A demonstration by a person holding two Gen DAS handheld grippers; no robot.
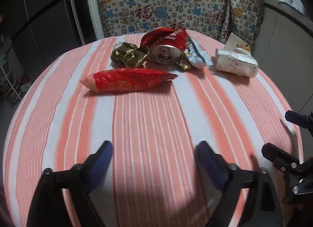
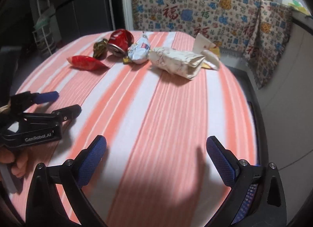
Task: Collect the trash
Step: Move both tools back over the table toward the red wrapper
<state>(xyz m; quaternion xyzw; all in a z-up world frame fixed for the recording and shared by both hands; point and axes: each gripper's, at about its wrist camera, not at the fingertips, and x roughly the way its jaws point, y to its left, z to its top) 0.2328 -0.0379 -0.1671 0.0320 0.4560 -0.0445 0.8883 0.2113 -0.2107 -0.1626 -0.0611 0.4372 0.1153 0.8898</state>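
Litter waits at the far end of a desk (image 1: 156, 121) draped in orange-and-white stripes, well apart from both tools. The left gripper (image 1: 154, 154) and right gripper (image 2: 156, 148) hover over the near edge, each spread wide and holding nothing.

The red wrapper (image 1: 125, 80) lies closest; it looks light, puffed and slick, so a pinch across its middle or on a crimped end seems safest. Behind it, the crushed red can (image 1: 166, 49) touches a crumpled gold foil wrapper (image 1: 128, 54) and a silver snack packet (image 2: 139, 51). The can is probably stiff but dented, best squeezed across its body. To the right, the white crumpled bag (image 2: 178, 60) appears soft and bulky, with a folded white carton (image 2: 203, 44) just behind it.

"GeeRobot.AI" is readable on the left gripper's body in the right wrist view. The backdrop cloth (image 1: 162, 6) repeats the character "福". Printing on the wrappers is too blurred to read.
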